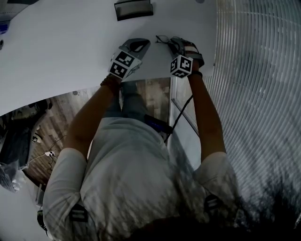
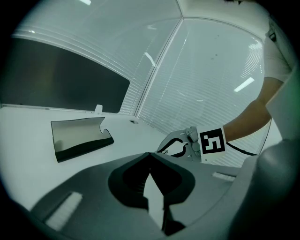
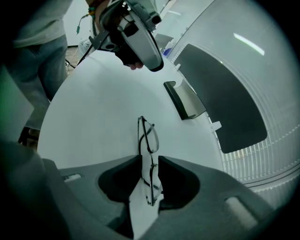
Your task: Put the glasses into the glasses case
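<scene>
The thin black-rimmed glasses (image 3: 148,136) lie on the white table (image 3: 93,117) and run in between the jaws of my right gripper (image 3: 149,161). The jaws straddle them with table showing in the gap, so the gripper is open. In the head view the glasses (image 1: 163,39) lie just beyond the right gripper (image 1: 178,43). The open glasses case (image 1: 134,9) sits farther back on the table, dark outside and pale inside (image 2: 79,136). My left gripper (image 2: 150,157) hovers to the left of the glasses, its tips together and empty.
The table's curved near edge (image 1: 70,92) runs just below both grippers, with wooden floor beyond. A wall of window blinds (image 1: 254,70) stands close on the right. A dark panel (image 3: 225,98) lies behind the case.
</scene>
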Demonstrator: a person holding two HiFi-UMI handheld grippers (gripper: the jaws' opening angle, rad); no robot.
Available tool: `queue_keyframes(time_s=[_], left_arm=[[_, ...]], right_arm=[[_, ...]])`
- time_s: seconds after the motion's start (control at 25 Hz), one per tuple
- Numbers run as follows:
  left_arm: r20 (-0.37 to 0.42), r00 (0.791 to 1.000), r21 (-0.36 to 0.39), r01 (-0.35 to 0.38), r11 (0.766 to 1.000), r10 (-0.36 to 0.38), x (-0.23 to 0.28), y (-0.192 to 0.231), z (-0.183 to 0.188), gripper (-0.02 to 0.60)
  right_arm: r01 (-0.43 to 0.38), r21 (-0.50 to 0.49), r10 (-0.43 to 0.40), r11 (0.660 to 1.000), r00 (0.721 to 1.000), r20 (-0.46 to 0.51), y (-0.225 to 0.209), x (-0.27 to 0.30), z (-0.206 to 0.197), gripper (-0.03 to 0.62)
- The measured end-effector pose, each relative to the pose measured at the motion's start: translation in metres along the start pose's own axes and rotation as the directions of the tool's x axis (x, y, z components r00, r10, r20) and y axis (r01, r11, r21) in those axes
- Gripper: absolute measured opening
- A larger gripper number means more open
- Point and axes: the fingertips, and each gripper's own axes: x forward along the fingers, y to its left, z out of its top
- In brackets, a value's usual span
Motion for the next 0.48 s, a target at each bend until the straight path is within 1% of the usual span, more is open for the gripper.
queue_keyframes(time_s=[0.08,0.12,0.16,0.36,0.48], left_arm=[[-0.008,1.000,-0.004,0.000,1.000,0.000,0.002,0.000,-0.001,0.001],[-0.005,1.000,-0.004,0.001,1.000,-0.001,0.004,0.000,0.000,0.000],[-0.005,1.000,-0.005,0.001,1.000,-0.001,0.006,0.000,-0.001,0.000],[-0.011,1.000,-0.009,-0.002,1.000,0.002,0.006,0.001,-0.001,0.000],[0.000,1.000,-0.006,-0.001,1.000,0.001,0.005,0.003,0.000,0.000]], right_arm=[[0.003,0.000,-0.003,1.000,1.000,-0.003,-0.003,0.000,-0.001,0.104],[0.011,0.000,-0.011,1.000,1.000,-0.001,-0.005,0.001,-0.002,0.060],[0.019,-0.001,-0.019,1.000,1.000,0.004,-0.007,0.001,-0.003,0.052],[0.042,-0.015,-0.041,0.999,0.999,0.008,-0.016,-0.001,-0.001,0.021],[0.053,-0.020,-0.052,0.998,0.999,0.008,-0.020,-0.003,0.000,0.017]])
